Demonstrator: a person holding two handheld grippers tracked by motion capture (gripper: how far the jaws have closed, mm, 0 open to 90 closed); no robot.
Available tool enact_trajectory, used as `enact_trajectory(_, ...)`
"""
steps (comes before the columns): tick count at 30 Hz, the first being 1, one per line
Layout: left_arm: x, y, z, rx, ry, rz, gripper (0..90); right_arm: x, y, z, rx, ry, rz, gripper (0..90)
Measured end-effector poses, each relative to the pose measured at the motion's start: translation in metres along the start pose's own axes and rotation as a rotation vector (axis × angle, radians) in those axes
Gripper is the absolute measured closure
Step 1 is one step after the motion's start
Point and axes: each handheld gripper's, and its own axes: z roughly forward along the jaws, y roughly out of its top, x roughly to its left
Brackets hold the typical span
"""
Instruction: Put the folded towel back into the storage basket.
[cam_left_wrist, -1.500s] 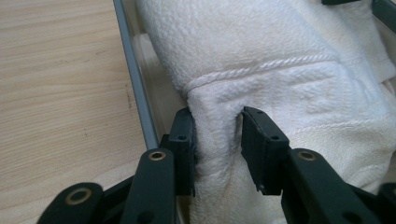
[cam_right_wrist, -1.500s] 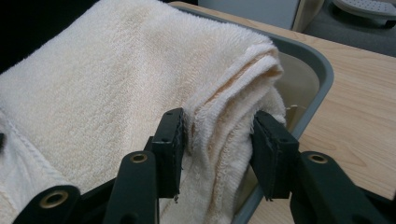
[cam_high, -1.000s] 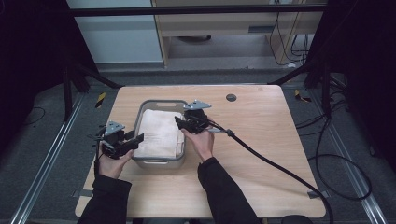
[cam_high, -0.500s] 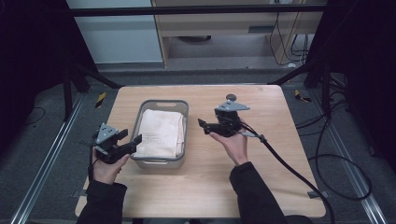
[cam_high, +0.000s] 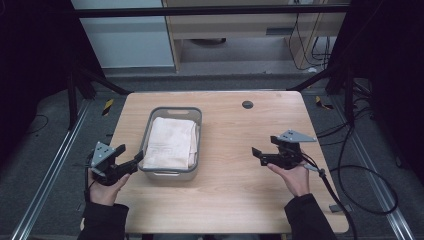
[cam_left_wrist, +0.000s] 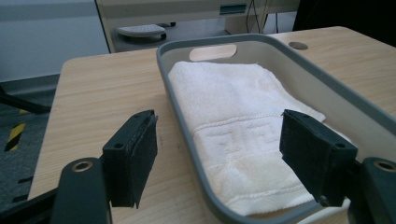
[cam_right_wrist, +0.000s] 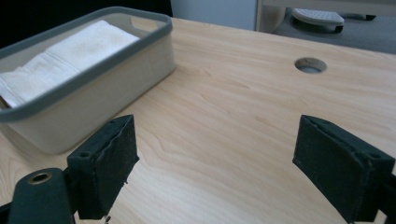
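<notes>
The right gripper (cam_high: 261, 156) is pulling away from the basket (cam_high: 196, 142), leaving the towel (cam_high: 171, 141) folded inside (both grippers gaping, empty); left gripper (cam_high: 129, 159) waiting alongside.

Wooden table (cam_high: 225, 190) w/ a round cable hole (cam_high: 247, 104) near its far edge. Grey basket (cam_high: 194, 150) sits left of centre, folded white towel (cam_high: 171, 142) lying flat inside. Beyond the table: pale cabinet (cam_high: 130, 35), black cables (cam_high: 370, 170) on the floor at right.
</notes>
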Motion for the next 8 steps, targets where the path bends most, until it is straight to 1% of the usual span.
enact_trajectory(1, 0.001, -0.002, -0.001, -0.001, 0.005, 0.0, 26.7, -0.003, -0.005, -0.004, 0.001, -0.003, 0.004, 13.4)
enact_trajectory(2, 0.003, -0.005, -0.002, -0.001, 0.009, -0.001, 26.4, -0.009, -0.014, -0.01, 0.002, -0.011, 0.002, 13.4)
enact_trajectory(3, 0.005, -0.008, -0.002, 0.003, 0.012, -0.003, 26.4, -0.009, -0.014, -0.01, 0.002, -0.011, 0.002, 13.4)
enact_trajectory(4, 0.01, -0.013, -0.003, 0.008, 0.028, -0.007, 26.4, -0.015, -0.023, -0.016, 0.006, -0.02, 0.005, 13.4)
enact_trajectory(5, 0.01, -0.013, -0.003, 0.008, 0.028, -0.007, 26.4, -0.015, -0.023, -0.016, 0.006, -0.02, 0.005, 13.4)
enact_trajectory(6, 0.012, -0.016, -0.004, 0.012, 0.036, -0.011, 26.4, -0.018, -0.027, -0.018, 0.005, -0.026, 0.007, 13.4)
enact_trajectory(7, 0.015, -0.018, -0.005, 0.011, 0.04, -0.02, 26.5, -0.021, -0.032, -0.02, 0.011, -0.032, 0.012, 13.4)
enact_trajectory(8, 0.018, -0.021, -0.006, 0.012, 0.043, -0.02, 27.2, -0.026, -0.04, -0.023, 0.026, -0.043, 0.013, 13.7)
